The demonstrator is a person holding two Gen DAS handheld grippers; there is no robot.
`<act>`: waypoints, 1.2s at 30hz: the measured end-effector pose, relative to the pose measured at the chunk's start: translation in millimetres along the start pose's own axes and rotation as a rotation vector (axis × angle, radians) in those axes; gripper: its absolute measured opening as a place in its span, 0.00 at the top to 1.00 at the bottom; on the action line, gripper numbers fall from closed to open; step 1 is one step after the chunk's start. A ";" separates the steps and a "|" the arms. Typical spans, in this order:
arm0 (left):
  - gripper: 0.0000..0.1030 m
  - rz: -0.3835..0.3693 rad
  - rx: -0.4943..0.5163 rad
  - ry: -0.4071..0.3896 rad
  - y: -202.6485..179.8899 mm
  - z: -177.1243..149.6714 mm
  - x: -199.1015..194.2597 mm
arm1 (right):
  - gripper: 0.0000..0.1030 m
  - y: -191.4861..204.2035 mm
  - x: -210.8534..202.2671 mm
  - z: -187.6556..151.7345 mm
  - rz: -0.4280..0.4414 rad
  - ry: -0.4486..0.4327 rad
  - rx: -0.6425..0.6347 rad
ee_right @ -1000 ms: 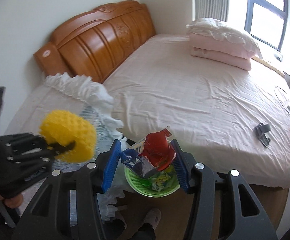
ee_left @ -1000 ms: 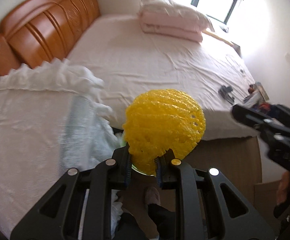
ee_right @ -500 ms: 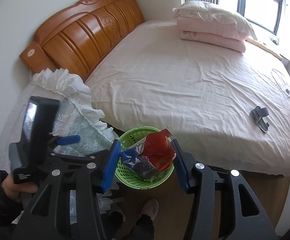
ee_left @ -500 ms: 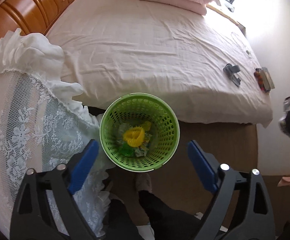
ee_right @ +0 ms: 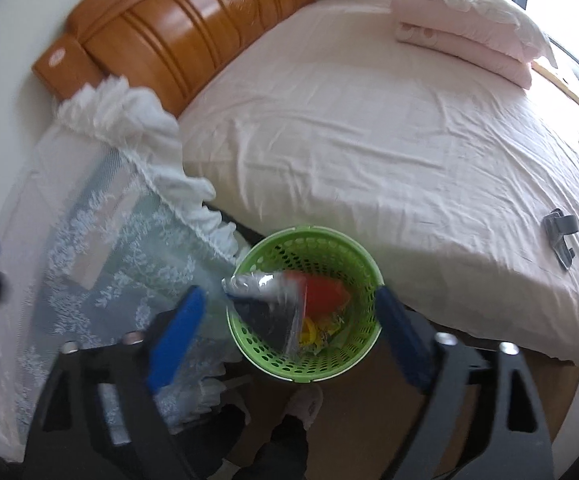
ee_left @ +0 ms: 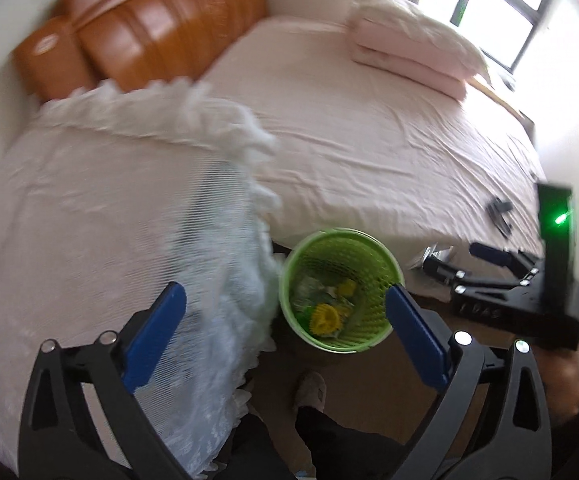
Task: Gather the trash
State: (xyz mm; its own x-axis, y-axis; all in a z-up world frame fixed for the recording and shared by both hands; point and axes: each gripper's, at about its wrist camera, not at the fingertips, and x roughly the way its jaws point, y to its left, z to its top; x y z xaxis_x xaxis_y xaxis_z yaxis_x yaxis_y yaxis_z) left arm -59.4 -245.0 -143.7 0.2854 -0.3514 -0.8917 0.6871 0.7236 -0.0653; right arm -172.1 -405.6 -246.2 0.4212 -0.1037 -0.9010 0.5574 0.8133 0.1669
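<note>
A green plastic basket (ee_left: 391, 258) stands on the floor between the bed and a lace-covered table. The yellow mesh ball (ee_left: 324, 318) lies inside it among other scraps. My left gripper (ee_left: 285, 334) hangs above the basket, its jaws opening wide with nothing between them. In the right wrist view the basket (ee_right: 331, 237) sits straight below my right gripper (ee_right: 289, 336), whose jaws are opening. A bundle of red, blue and silver snack wrappers (ee_right: 289, 304) is blurred between them over the basket's mouth, clear of both pads. The right gripper (ee_left: 463, 258) also shows at the right of the left wrist view.
A bed with a pink sheet (ee_right: 369, 140), stacked pillows (ee_right: 469, 28) and a wooden headboard (ee_right: 177, 36) fills the back. A white lace cloth (ee_right: 101, 240) drapes at the left. A grey clip (ee_right: 561, 236) lies on the bed. A person's slippered foot (ee_right: 305, 400) stands below the basket.
The left gripper opened and the yellow mesh ball dropped into the basket. The right gripper sank toward the basket and opened, letting go of the wrappers.
</note>
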 end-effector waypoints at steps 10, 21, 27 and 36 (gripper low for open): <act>0.08 0.093 -0.142 -0.085 66.5 -11.9 -49.3 | 0.03 81.6 -43.8 26.9 0.035 -0.057 -0.075; 0.08 0.281 -0.326 -0.321 154.4 -14.5 -167.5 | 0.02 228.3 -157.9 71.1 0.178 -0.307 -0.359; 0.08 0.353 -0.426 -0.385 187.1 -20.8 -206.2 | 0.02 264.1 -186.7 78.2 0.242 -0.383 -0.425; 0.08 0.385 -0.469 -0.396 192.9 -28.7 -220.3 | 0.02 275.4 -195.0 74.1 0.277 -0.395 -0.449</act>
State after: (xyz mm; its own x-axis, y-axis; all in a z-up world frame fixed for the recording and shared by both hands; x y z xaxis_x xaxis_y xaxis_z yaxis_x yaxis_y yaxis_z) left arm -8.9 -11.0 27.3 0.7309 -0.1444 -0.6671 0.1550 0.9869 -0.0437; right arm -47.7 -203.8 5.1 0.7849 0.0109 -0.6196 0.0739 0.9911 0.1111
